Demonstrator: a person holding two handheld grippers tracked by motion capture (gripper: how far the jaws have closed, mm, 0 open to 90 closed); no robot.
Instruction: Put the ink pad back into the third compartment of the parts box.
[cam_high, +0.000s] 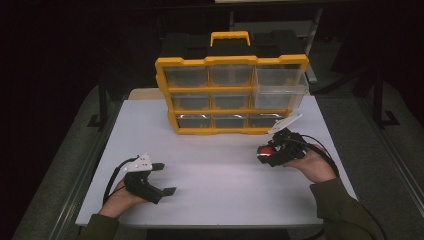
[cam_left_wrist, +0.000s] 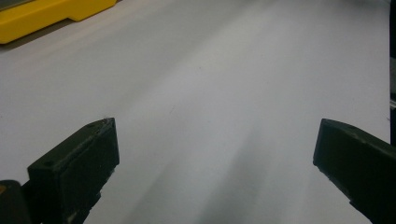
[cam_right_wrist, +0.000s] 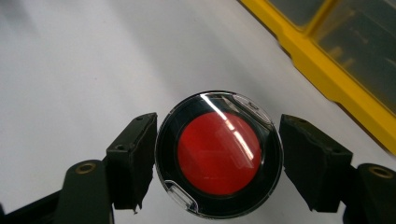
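Observation:
A round black case with a red centre and a clear lid (cam_right_wrist: 219, 156) sits between the two jaws of my right gripper (cam_right_wrist: 218, 154), which press on its left and right sides. In the high view this case (cam_high: 266, 150) is held just above the white table at the right, in front of the organizer's lower right corner, by my right gripper (cam_high: 264, 154). My left gripper (cam_high: 165, 178) rests low at the table's front left, its jaws wide apart. Between the jaws of the left gripper (cam_left_wrist: 215, 154) there is bare table.
A yellow and black organizer (cam_high: 231, 61) with clear drawers stands at the back of the white table (cam_high: 215, 195). Its right middle drawer (cam_high: 279, 91) is pulled out. The organizer's yellow edge (cam_right_wrist: 327, 70) runs close to the held case, and its yellow base (cam_left_wrist: 46, 14) lies far from the left gripper.

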